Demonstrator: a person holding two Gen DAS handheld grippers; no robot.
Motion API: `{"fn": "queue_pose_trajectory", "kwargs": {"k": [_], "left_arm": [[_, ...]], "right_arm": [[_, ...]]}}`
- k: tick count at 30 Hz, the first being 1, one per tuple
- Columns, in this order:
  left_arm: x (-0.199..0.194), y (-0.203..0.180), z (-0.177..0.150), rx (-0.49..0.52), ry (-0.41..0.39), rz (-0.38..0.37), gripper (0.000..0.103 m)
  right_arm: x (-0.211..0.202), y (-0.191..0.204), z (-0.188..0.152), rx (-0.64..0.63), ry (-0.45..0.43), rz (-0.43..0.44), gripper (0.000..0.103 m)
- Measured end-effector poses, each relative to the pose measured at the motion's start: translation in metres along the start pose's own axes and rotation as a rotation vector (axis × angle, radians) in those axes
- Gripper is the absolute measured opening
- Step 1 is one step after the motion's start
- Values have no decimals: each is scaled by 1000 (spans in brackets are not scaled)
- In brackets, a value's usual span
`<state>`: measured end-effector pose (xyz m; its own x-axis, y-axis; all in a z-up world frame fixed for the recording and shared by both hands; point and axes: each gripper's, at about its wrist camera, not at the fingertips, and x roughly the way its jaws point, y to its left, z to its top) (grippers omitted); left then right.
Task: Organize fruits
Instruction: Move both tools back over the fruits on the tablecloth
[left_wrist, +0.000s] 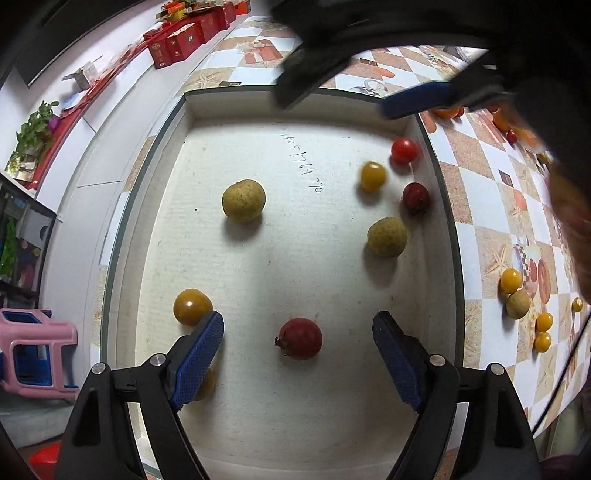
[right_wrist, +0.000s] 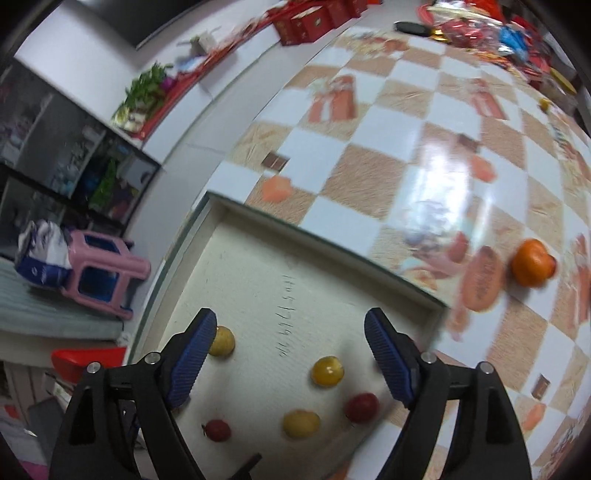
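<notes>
With both my left gripper (left_wrist: 298, 345) and right gripper (right_wrist: 290, 341) wide and empty over the box (left_wrist: 147, 206), I risk nudging the red fruit (left_wrist: 300, 338) into a roll.

Small fruits (left_wrist: 300, 339) loose in tray (left_wrist: 236, 110)

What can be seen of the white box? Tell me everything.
The box is a shallow, open tray, seemingly white cardboard, with low walls and a greyish rim. It lies flat on the checkered tablecloth. Handwritten digits run across its floor. Small fruits lie loose inside, red, yellow and tan. The open left claw hangs over its near end, touching nothing.
</notes>
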<state>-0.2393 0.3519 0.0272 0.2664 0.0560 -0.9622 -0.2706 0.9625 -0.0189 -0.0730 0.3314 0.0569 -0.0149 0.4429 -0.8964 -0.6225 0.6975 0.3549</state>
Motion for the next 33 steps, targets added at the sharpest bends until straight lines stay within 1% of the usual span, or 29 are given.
{"fn": "queue_pose_trajectory", "kwargs": {"k": [1,2,3,4,7,10,12,13,15,19,23,29,32,33], "left_arm": [[0,1,1,3,5,0,84],[0,1,5,11,10,-1,84],[-3,-1,7,23,9,-2,84],[-4,0,11,33,3,2,84],[-13,-12,18,87,-11,6,84],[-26,-28,27,140,-49,-6,84],[-32,-42,31,182,-69,-25,84],[-35,-53,35,208,-73,-38,84],[-35,-73,37,256,-77,-64,84],[-30,-111,38,331,-59,-102,84],[-21,-140,33,371,-21,-122,84],[-17,-166,16,416,12,-133,84],[-9,-176,14,392,34,-139,84],[-5,-178,14,374,43,-135,84]], "right_arm": [[-4,-3,-2,12,-8,-2,90],[-13,-11,-7,35,-25,-8,96],[-20,-18,-11,54,-38,-14,99],[-29,-26,-17,81,-52,-20,100],[-51,-53,-38,167,-81,-46,101],[-76,-87,-72,266,-106,-96,101],[-89,-103,-88,316,-113,-128,101],[-98,-116,-106,359,-114,-157,101],[-108,-136,-131,413,-107,-193,101],[-123,-173,-184,525,-74,-273,101],[-135,-198,-231,614,-53,-349,101],[-145,-217,-273,680,-56,-414,101],[-144,-227,-286,702,-51,-419,100],[-143,-230,-288,705,-52,-421,98]]}}
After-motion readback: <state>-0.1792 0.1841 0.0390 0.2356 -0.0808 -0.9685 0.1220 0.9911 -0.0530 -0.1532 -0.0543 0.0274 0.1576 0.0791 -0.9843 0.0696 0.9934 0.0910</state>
